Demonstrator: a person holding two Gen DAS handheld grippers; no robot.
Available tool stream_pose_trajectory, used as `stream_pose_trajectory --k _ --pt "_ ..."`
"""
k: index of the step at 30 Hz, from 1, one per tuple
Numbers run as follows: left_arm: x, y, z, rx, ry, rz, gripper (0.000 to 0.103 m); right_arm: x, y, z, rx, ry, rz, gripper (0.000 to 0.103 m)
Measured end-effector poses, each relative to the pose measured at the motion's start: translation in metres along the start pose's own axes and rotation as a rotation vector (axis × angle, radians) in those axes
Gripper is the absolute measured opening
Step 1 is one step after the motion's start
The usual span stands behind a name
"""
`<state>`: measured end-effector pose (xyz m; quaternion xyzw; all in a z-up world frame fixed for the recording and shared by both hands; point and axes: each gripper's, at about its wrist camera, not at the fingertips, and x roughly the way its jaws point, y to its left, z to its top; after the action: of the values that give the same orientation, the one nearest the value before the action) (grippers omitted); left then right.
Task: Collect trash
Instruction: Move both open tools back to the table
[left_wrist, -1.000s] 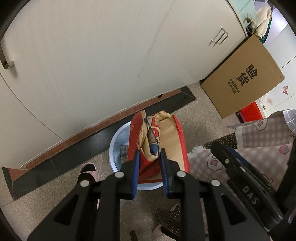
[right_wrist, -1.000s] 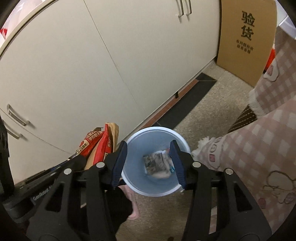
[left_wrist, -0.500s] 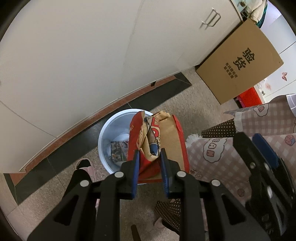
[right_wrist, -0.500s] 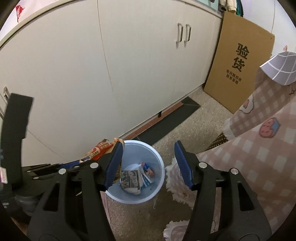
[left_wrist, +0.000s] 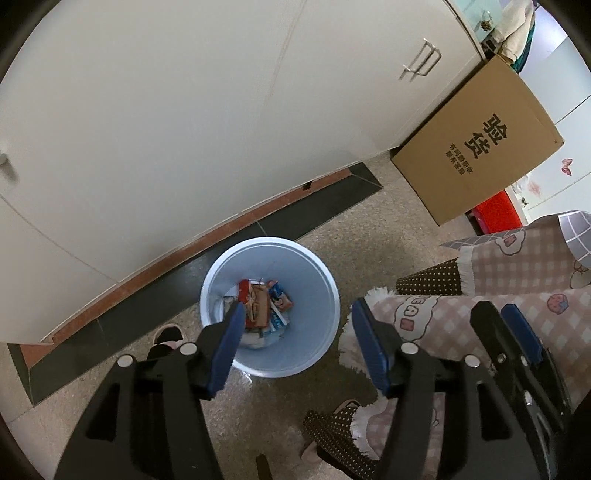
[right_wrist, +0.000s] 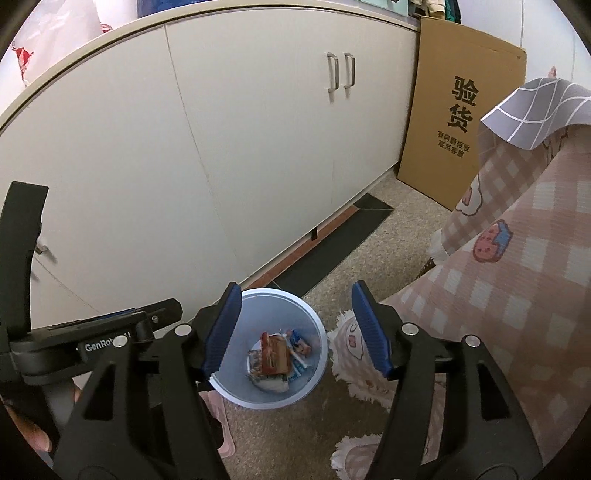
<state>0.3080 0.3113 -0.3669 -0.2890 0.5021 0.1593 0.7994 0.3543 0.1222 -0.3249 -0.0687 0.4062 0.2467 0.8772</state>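
Trash (left_wrist: 258, 301) inside bin (left_wrist: 325, 280), below opening, empty left gripper (left_wrist: 295, 339)

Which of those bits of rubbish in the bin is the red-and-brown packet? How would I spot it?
Start at the long white cabinet; on the floor before it stands a pale blue bin. Look down inside: the red-and-brown packet lies on top of the heap, mid-bin. Its neighbours are smaller, white and blue wrappers.
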Motion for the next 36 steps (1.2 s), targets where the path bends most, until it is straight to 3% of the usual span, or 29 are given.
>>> stream_pose_trajectory --k 8,13,21,29,34,36 --pt "-0.052 -0.001 -0.009 0.003 -0.076 -0.024 0.059 -0.034 0.014 0.008 0.011 -0.015 0.078 0.062" --pt "-0.121 -0.014 -0.012 0.011 -0.212 -0.089 0.061 -0.096 0.019 0.029 0.022 -0.125 0.139 0.063" --pt "-0.215 -0.096 -0.028 0.155 -0.382 -0.193 0.066 -0.209 -0.031 0.052 0.086 -0.307 0.158 0.065" --pt "-0.232 -0.213 -0.066 0.355 -0.354 -0.298 0.067 -0.278 -0.133 0.037 0.195 -0.384 0.002 0.066" --pt "-0.228 -0.284 -0.092 0.499 -0.337 -0.296 0.067 -0.296 -0.208 0.008 0.304 -0.376 -0.139 0.067" --pt "-0.223 -0.303 -0.101 0.541 -0.325 -0.296 0.067 -0.3 -0.241 -0.002 0.368 -0.366 -0.207 0.072"
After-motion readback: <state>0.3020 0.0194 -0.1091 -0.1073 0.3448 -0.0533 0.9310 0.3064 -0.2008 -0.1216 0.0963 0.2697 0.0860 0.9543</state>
